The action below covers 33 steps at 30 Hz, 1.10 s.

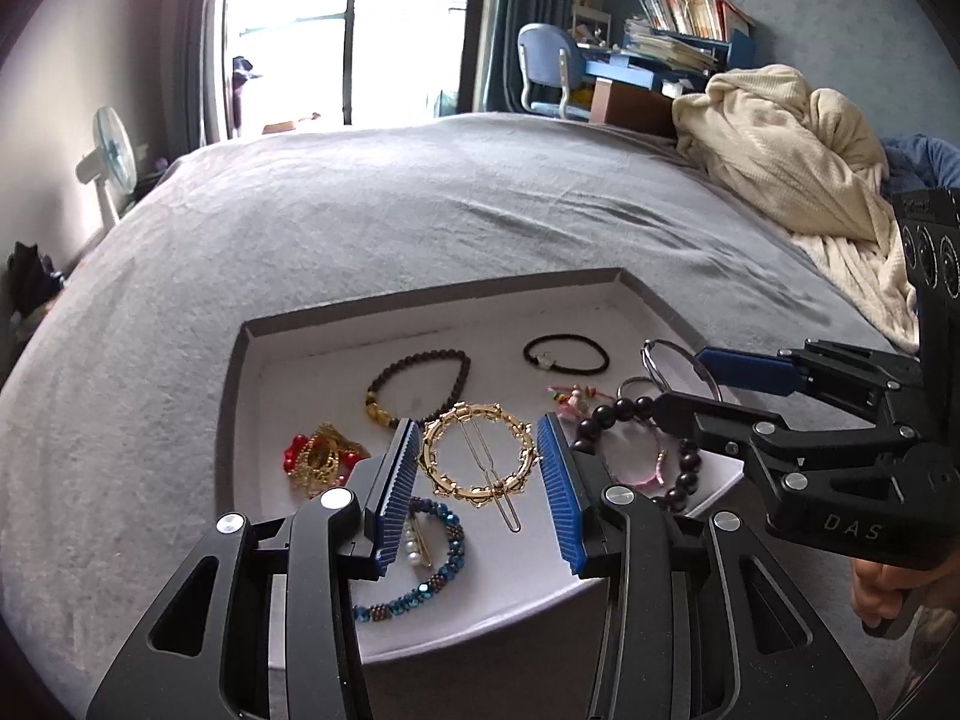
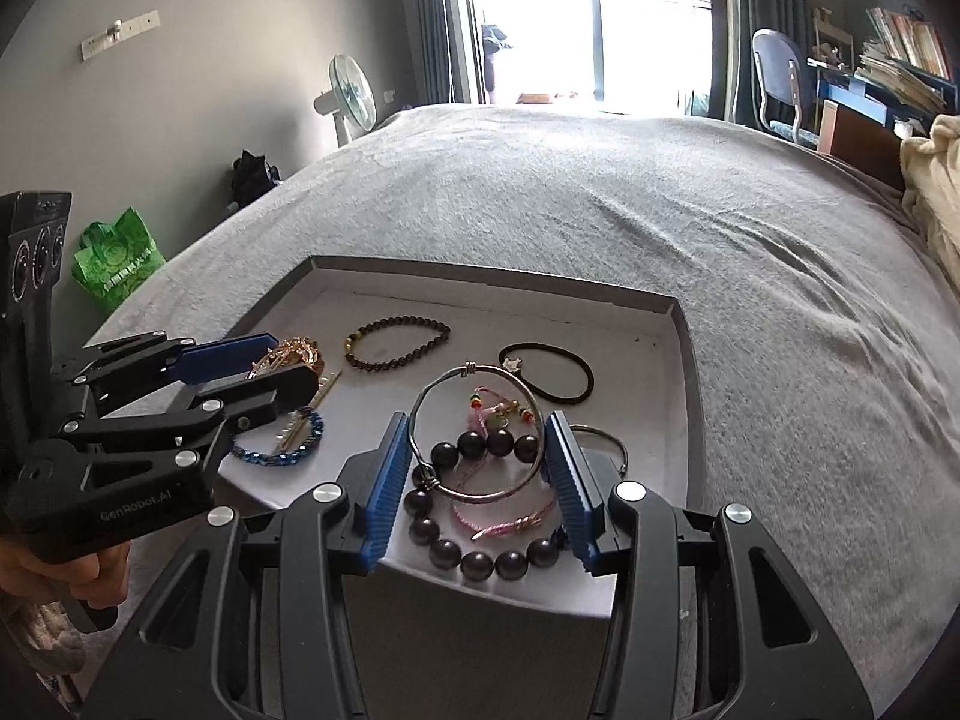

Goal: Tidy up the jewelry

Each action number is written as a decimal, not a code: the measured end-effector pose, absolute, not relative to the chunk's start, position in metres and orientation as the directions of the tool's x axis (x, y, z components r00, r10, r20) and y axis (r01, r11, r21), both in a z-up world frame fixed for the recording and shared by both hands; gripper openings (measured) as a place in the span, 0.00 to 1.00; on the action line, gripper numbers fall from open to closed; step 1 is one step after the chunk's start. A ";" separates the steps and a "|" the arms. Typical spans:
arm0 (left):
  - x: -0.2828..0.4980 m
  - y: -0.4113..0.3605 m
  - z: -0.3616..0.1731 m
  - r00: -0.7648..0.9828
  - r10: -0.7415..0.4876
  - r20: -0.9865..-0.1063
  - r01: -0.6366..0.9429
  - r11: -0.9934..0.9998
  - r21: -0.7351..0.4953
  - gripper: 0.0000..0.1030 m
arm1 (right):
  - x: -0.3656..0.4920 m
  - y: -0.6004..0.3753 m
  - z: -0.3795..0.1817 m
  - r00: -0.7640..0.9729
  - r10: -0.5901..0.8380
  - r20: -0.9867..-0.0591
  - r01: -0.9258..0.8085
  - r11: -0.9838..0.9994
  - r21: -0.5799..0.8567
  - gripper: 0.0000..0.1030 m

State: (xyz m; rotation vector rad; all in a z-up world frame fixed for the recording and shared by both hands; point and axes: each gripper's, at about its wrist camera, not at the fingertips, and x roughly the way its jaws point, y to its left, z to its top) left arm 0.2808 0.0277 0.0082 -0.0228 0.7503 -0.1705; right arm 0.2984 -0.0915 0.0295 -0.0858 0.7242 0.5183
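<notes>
1. A grey bed [image 2: 600,192] carries the jewelry tray [image 2: 672,360] at 6 o'clock.
2. Window [image 2: 648,12] at 12, fan [image 2: 351,96] at 10.
3. Left tool [image 1: 478,483] and right tool [image 2: 478,483] hang apart, empty, over the tray.

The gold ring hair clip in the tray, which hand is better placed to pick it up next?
Left. In its own view the gold ring hair clip sits between the open left claw fingers; the right claw frames a silver bangle and dark bead bracelet instead.
</notes>
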 end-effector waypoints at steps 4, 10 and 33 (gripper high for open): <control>0.287 0.027 0.001 0.709 -0.156 -0.688 0.143 0.987 -0.077 0.41 | 0.306 -0.087 0.023 0.619 0.410 -0.670 -0.478 0.873 0.093 0.44; 0.294 0.024 -0.009 0.685 -0.144 -0.714 0.143 0.988 -0.063 0.41 | 0.314 -0.083 0.011 0.603 0.391 -0.695 -0.474 0.877 0.081 0.45; 0.280 0.030 -0.011 0.728 -0.113 -0.676 0.105 0.993 -0.053 0.80 | 0.306 -0.097 -0.001 0.625 0.372 -0.687 -0.442 0.893 0.081 0.56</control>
